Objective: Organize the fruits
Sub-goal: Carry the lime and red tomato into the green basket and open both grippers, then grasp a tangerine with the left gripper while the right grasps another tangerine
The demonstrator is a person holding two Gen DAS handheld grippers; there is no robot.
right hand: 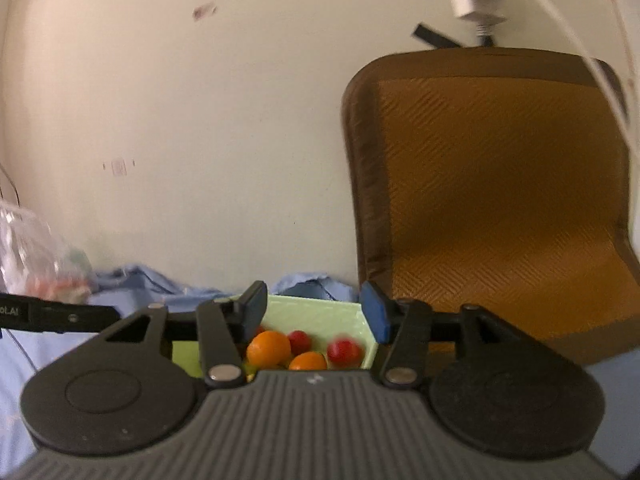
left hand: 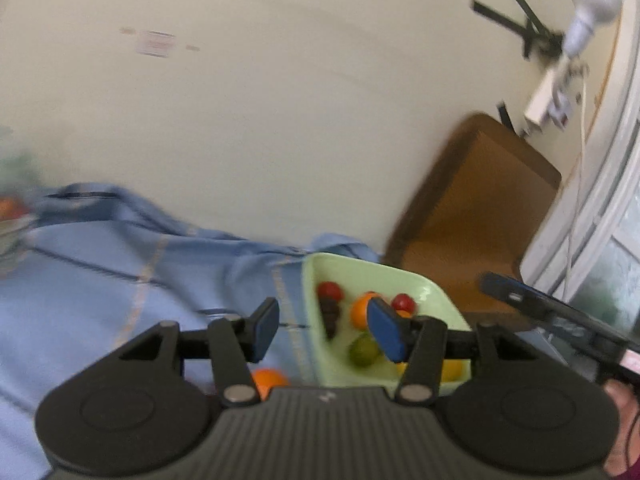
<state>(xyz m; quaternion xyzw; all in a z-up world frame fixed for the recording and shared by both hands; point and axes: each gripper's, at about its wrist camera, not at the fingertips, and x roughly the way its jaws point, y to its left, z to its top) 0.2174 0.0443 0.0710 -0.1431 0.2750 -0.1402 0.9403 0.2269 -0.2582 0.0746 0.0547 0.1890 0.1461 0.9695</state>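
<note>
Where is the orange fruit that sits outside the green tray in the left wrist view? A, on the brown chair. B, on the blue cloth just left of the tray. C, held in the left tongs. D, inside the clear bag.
B: the loose orange lies on the blue cloth beside the green tray, below the open left tongs, which hold nothing.

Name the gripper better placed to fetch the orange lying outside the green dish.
Left. The loose orange lies just below the open left gripper, beside the green dish.
</note>
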